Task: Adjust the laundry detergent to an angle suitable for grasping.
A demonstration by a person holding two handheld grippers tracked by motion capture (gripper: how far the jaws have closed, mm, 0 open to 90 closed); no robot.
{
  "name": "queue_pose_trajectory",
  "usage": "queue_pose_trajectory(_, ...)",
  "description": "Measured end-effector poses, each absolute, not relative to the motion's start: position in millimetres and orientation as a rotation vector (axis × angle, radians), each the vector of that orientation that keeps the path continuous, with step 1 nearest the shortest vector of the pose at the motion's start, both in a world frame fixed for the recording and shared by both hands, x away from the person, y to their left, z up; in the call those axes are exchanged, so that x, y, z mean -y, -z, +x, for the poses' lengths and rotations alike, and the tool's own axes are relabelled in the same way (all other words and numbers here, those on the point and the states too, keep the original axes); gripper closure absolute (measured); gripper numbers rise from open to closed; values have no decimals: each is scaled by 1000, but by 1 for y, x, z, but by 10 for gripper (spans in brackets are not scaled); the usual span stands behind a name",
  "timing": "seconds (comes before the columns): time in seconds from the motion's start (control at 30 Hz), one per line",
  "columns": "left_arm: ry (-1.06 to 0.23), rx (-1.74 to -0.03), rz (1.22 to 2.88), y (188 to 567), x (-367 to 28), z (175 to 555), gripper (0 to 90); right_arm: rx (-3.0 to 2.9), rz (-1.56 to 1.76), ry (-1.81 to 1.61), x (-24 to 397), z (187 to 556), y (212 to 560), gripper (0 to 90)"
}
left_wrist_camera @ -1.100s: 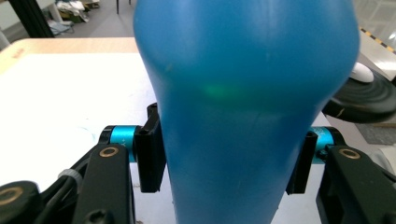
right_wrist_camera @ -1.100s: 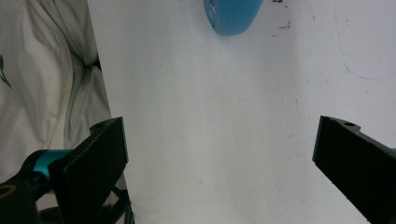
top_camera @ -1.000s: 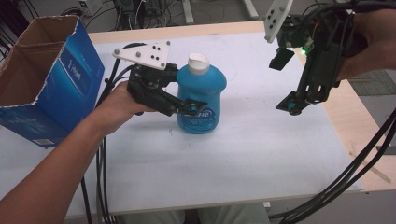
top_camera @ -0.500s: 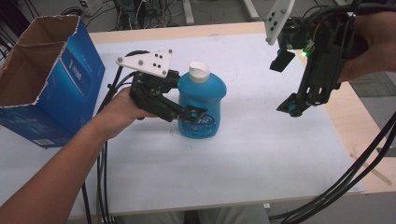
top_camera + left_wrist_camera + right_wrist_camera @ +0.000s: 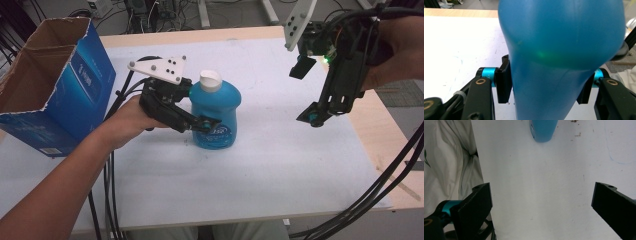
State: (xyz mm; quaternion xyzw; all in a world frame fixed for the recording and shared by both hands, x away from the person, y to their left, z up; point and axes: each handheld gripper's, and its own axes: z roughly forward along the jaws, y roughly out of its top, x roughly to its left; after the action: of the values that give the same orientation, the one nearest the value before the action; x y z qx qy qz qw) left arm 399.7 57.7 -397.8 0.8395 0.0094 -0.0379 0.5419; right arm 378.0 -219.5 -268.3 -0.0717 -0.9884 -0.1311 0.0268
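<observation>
— What's that the left gripper (image 5: 202, 122) has hold of?

— A squat blue bottle (image 5: 215, 117) with a white cap (image 5: 210, 80) and a printed label low on its front. It stands upright on the white table (image 5: 280, 165), near the middle. The jaws are clamped on its lower body from nine o'clock.

— And the right gripper (image 5: 311, 117)?

— Up at three o'clock, well apart from the bottle, jaws spread wide and holding nothing. A blue cardboard box (image 5: 55, 95) stands open at nine o'clock.
</observation>
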Motion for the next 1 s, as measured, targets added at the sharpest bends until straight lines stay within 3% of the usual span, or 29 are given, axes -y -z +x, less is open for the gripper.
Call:
queue_pose_trajectory(0.5, 132, -108, 1974, 395, -60, 399, 282, 3056, -220, 410, 219, 377, 267, 23)
queue_pose_trajectory(0.63, 135, -146, 1970, 392, -59, 398, 172, 3058, -222, 408, 220, 376, 267, 23)
queue_pose_trajectory(1.0, 109, -200, 1963, 388, -59, 395, 167, 3059, -219, 408, 219, 375, 266, 23)
